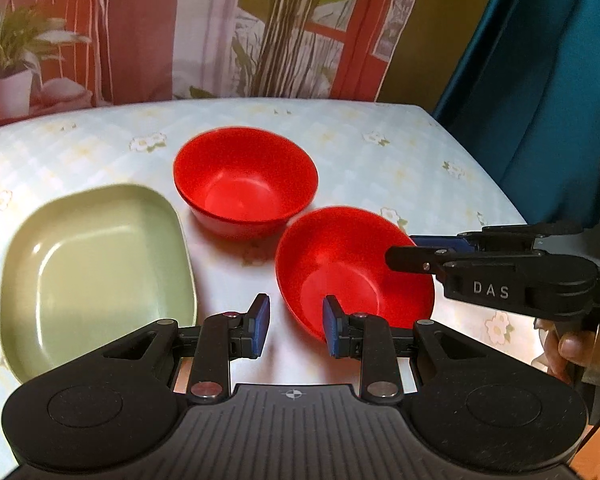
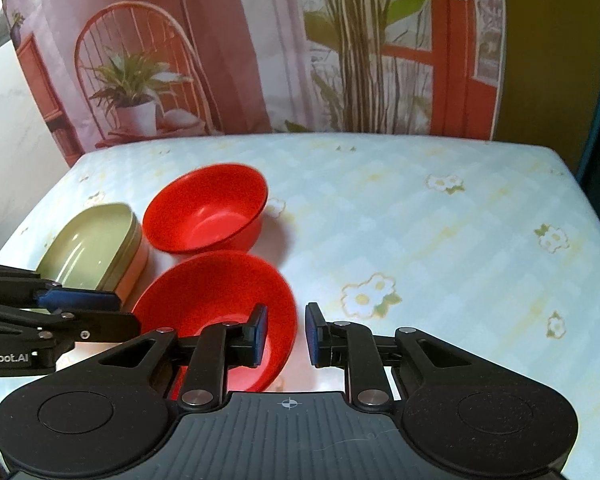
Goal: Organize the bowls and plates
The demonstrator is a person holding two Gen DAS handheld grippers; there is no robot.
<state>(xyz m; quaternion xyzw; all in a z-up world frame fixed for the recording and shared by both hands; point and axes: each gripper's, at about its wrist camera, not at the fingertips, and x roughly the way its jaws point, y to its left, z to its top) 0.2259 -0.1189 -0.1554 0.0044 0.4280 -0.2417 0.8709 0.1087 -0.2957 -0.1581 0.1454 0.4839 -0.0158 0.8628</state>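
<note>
While both claws stand open and empty, the right claw (image 2: 286, 334) straddles the near red bowl's (image 2: 216, 300) rim; next, close, then nest it in the far bowl (image 2: 206, 210).

Each matte black plastic left gripper (image 1: 296, 326) and right gripper (image 2: 286, 334) has a ribbed grey base with a small crosshair mark, round side discs, silver screws and blue finger pads (image 1: 262, 322). White "DAS" lettering marks the right one; bare fingers (image 1: 572, 350) show behind it.
</note>
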